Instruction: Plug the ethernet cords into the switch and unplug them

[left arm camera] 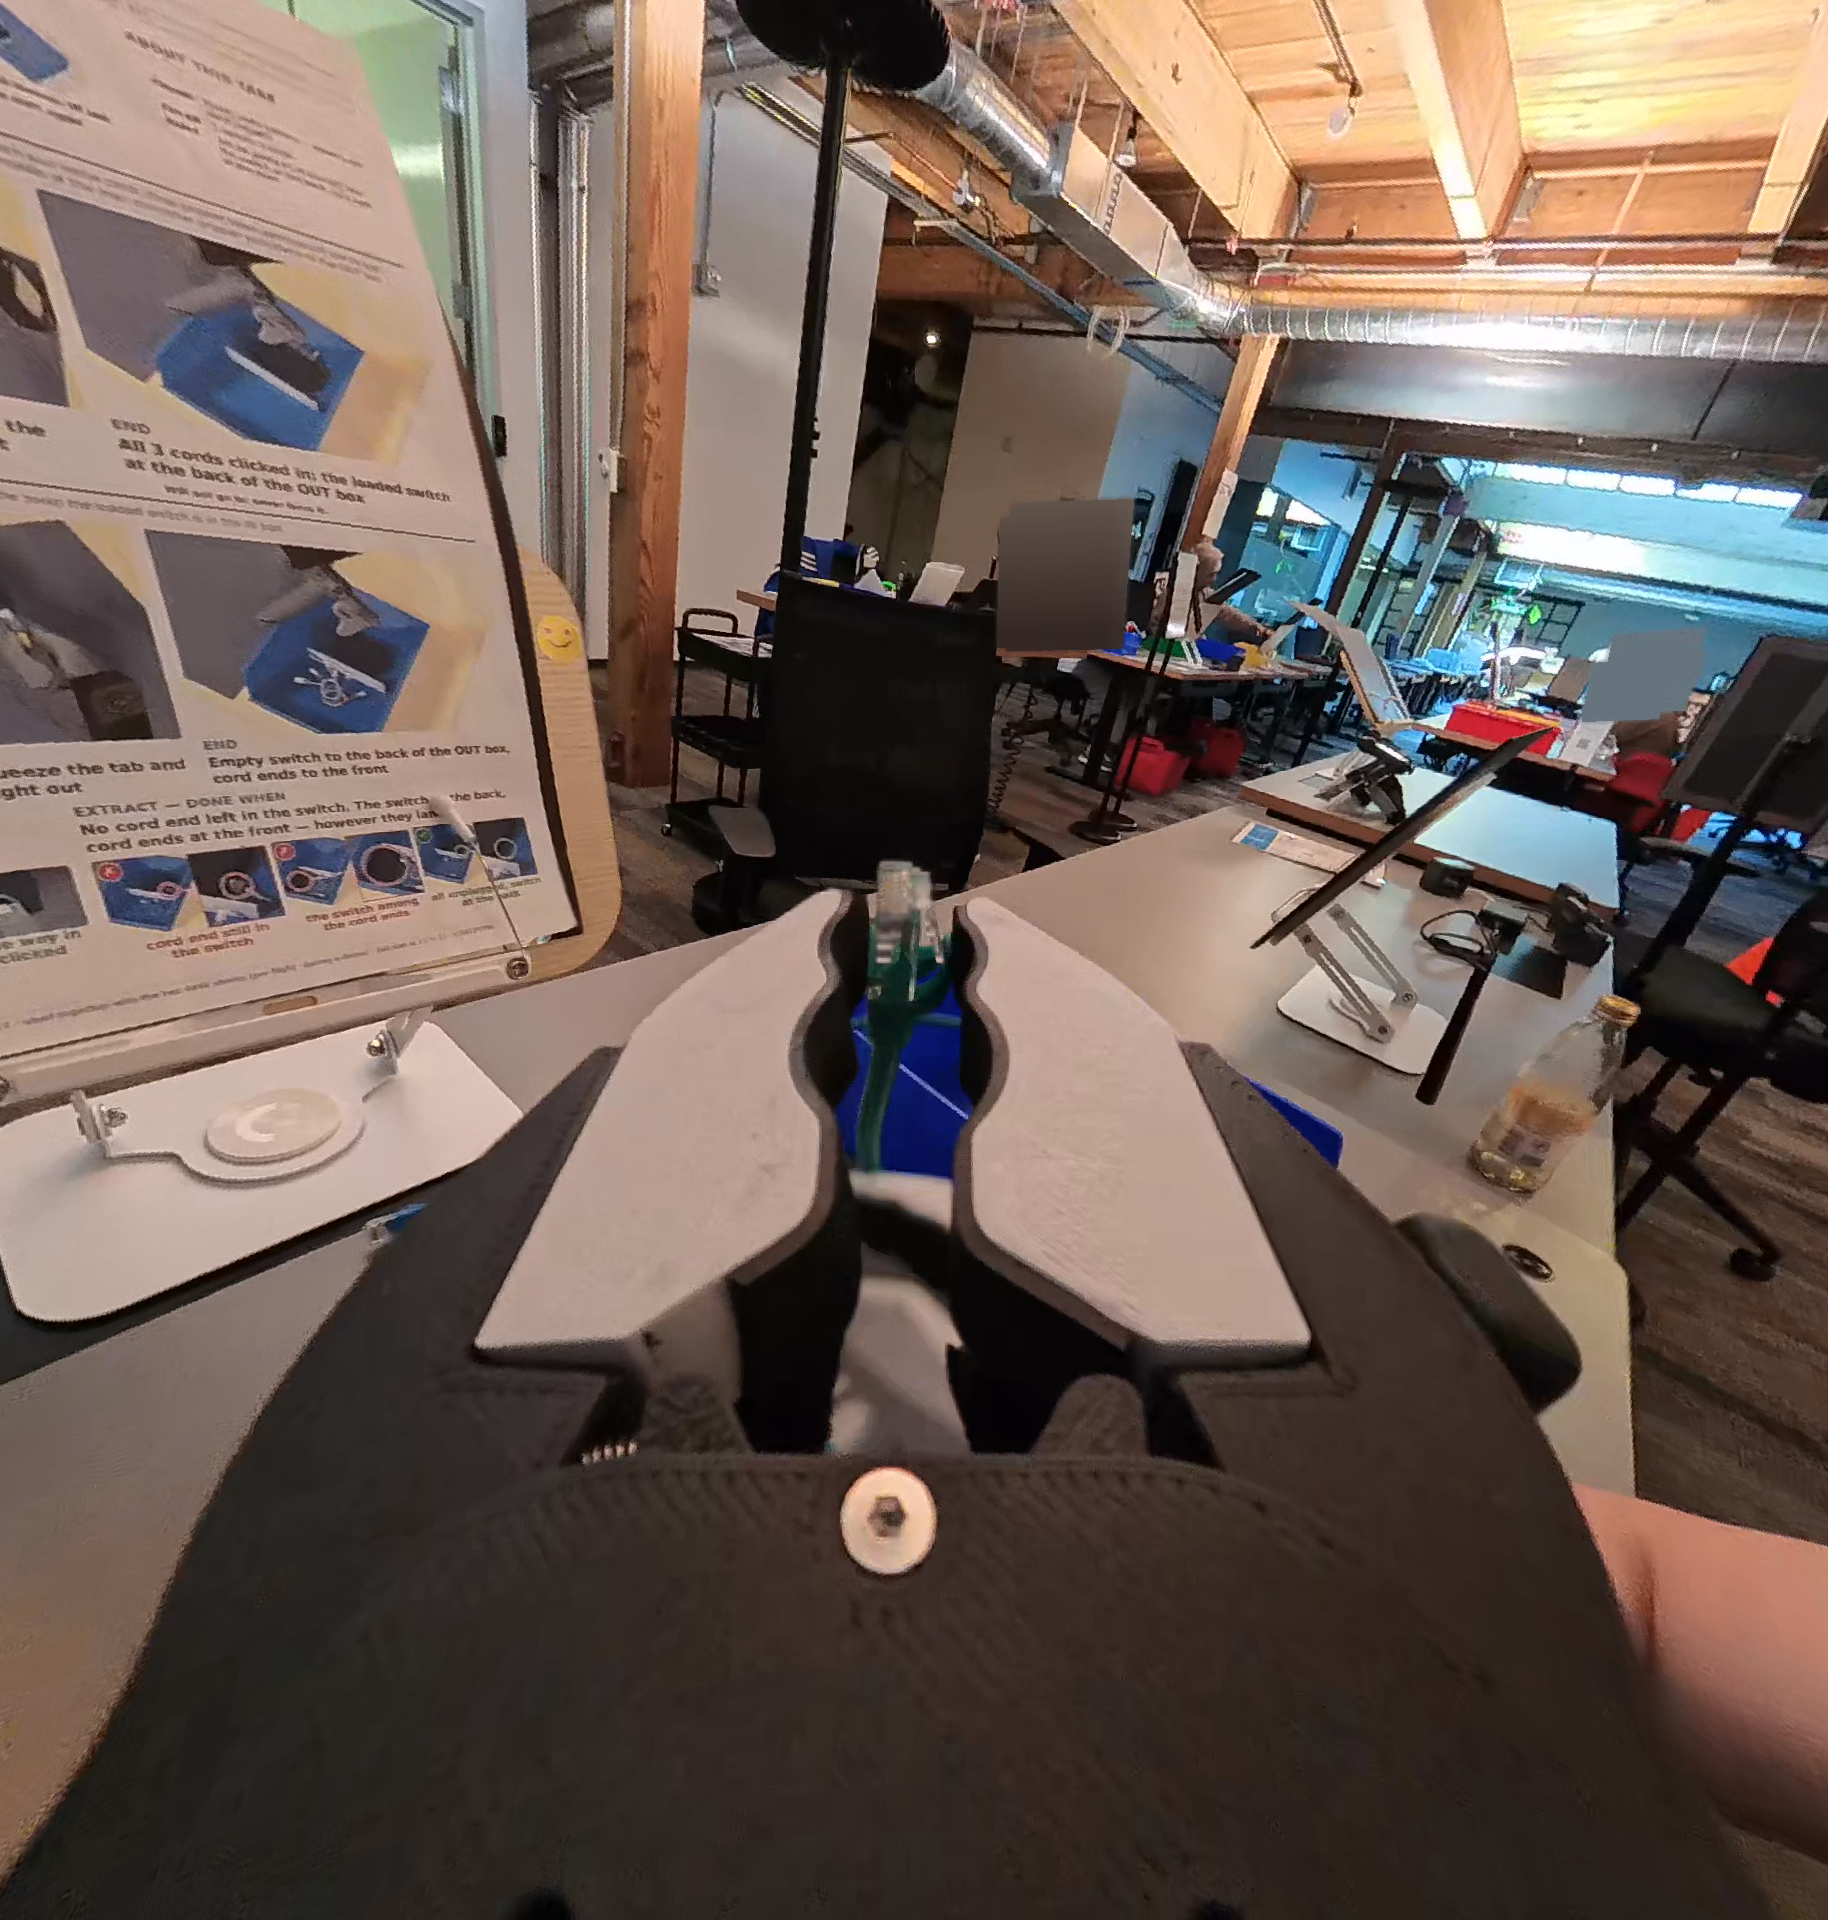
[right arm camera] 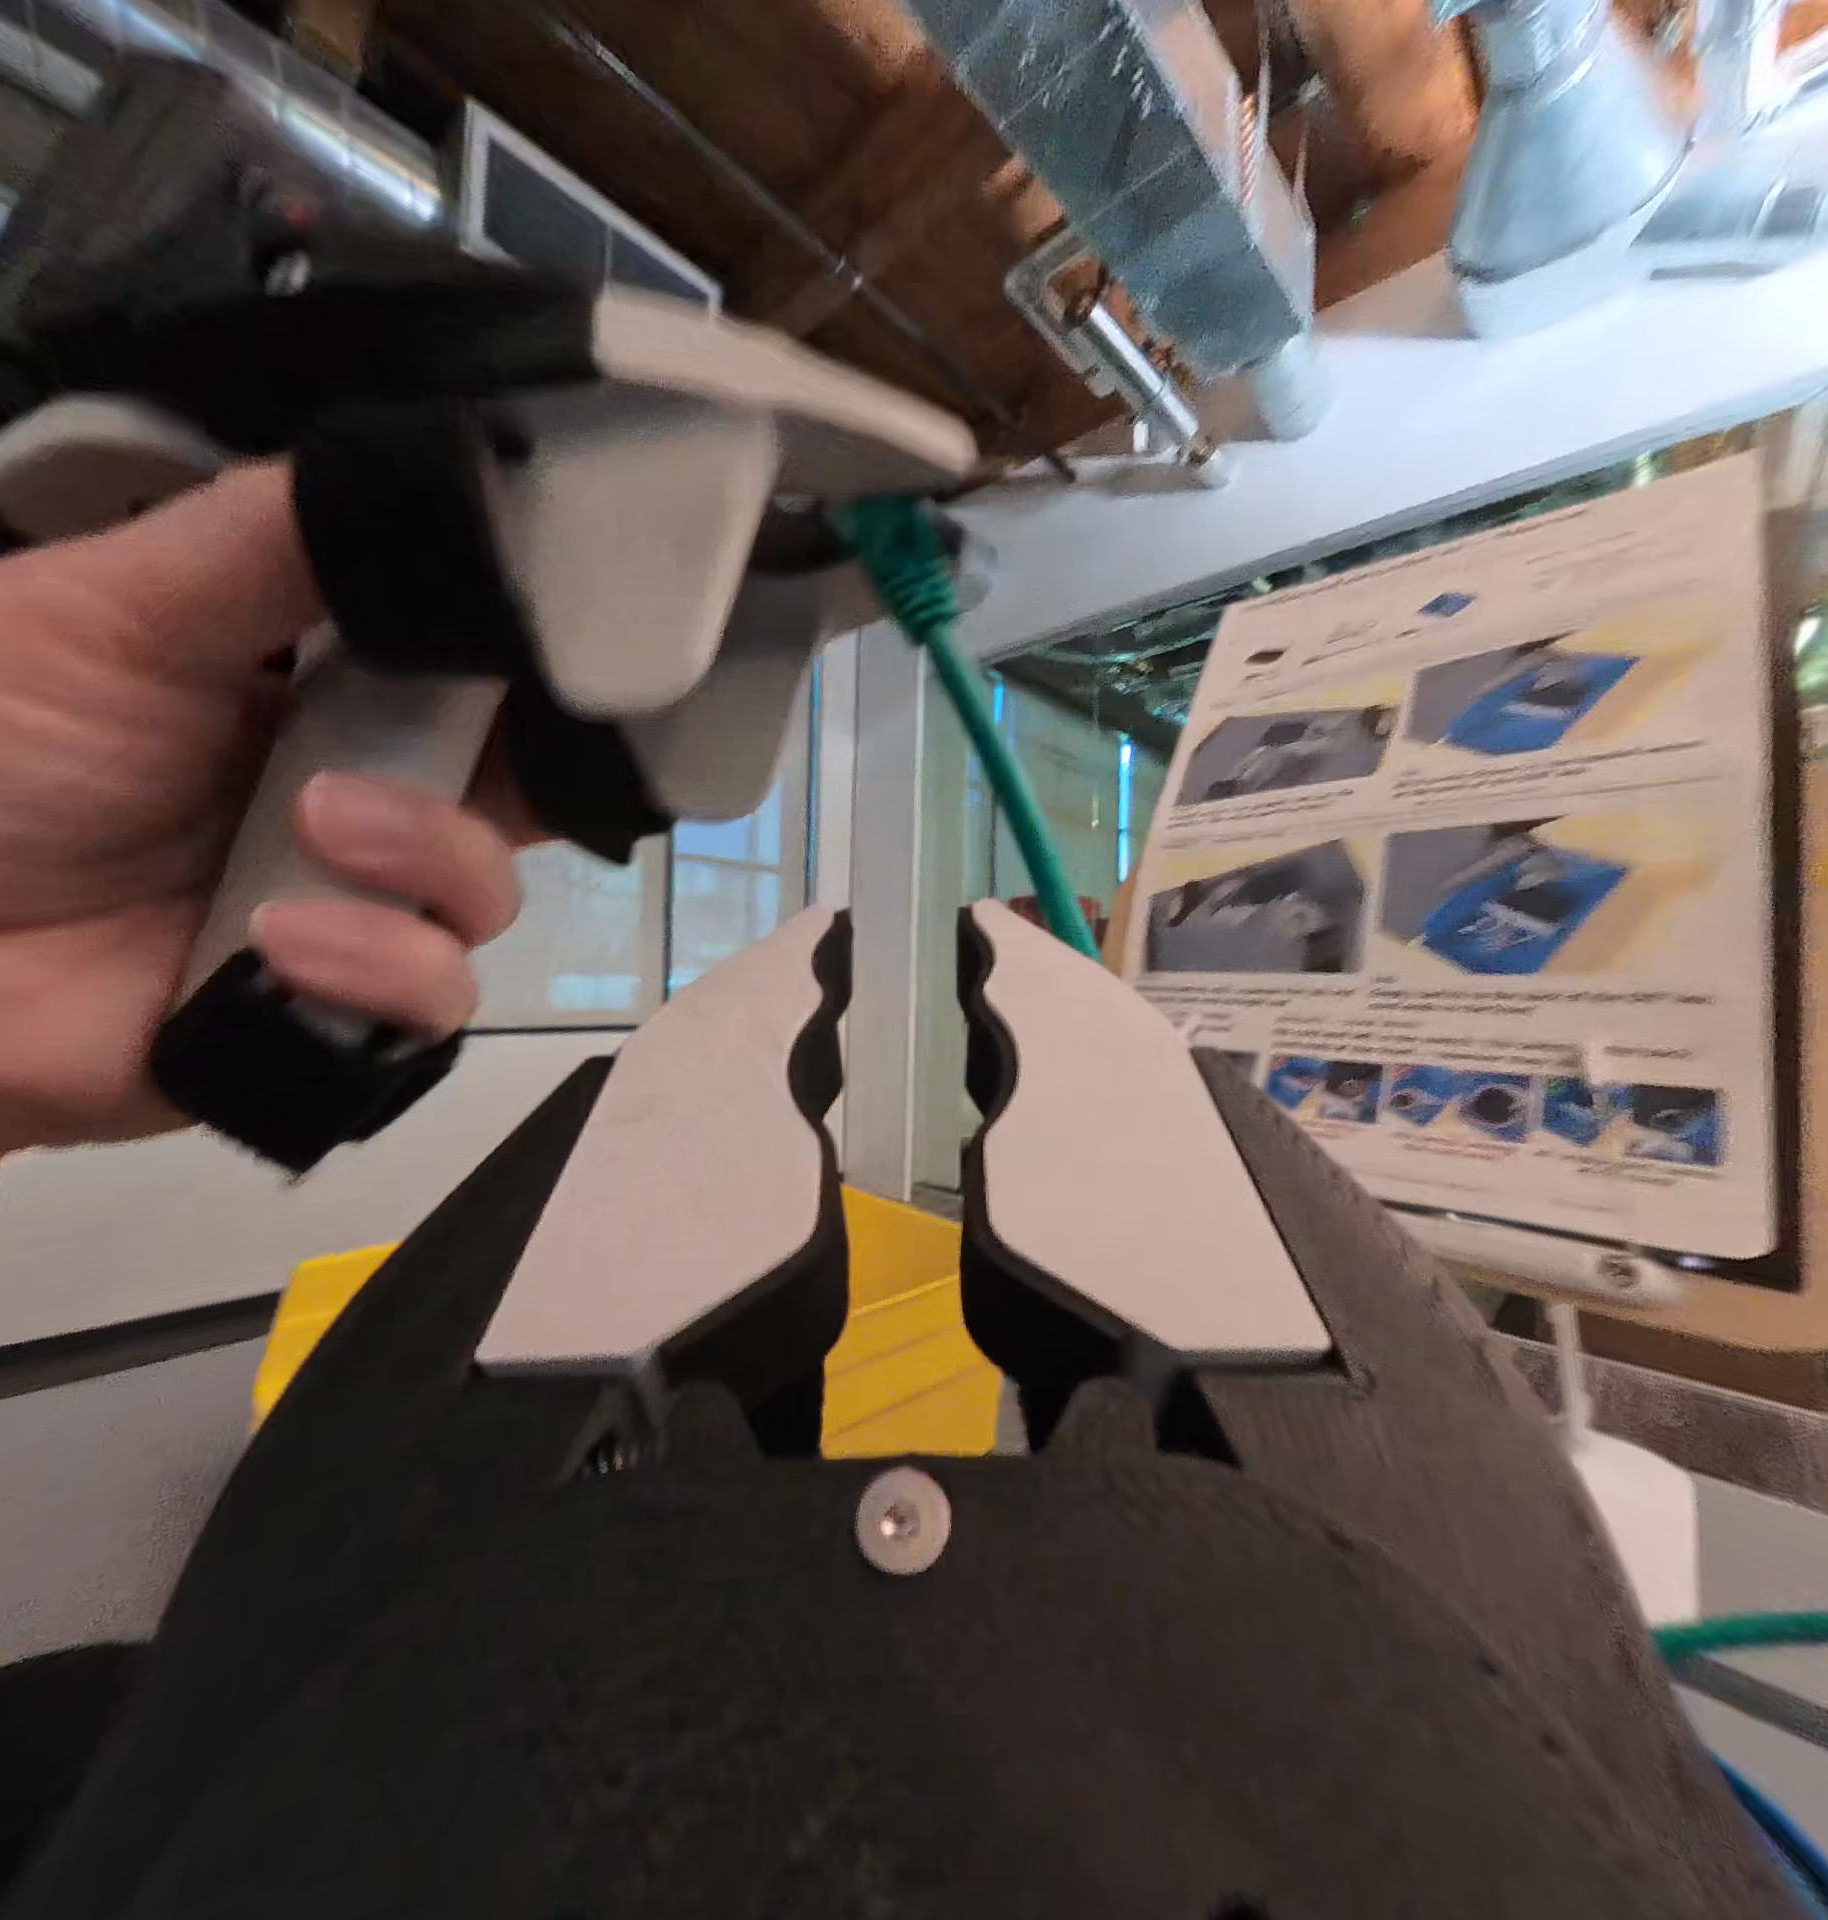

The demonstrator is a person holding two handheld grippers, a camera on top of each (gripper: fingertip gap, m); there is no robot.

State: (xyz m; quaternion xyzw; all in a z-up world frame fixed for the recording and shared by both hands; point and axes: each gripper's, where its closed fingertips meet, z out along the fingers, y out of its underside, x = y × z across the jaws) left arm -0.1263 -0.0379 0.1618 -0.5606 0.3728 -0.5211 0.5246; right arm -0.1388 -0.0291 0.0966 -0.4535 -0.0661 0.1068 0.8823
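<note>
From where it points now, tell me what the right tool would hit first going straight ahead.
Probably the green ethernet cord, hanging from the left tool just above and beyond the empty right tool. Depth is unclear; it might pass beneath the cord toward the blurred white post behind.

green cord [left arm camera: 894, 1023] lower run hidden between jaws, instruction sheet [left arm camera: 193, 499] cut at left edge, right wrist view motion-blurred

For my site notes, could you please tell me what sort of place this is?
Probably an open-plan workshop or lab in a converted industrial building: exposed wooden ceiling beams, bare metal ducting, and rows of work tables with office chairs.
</note>
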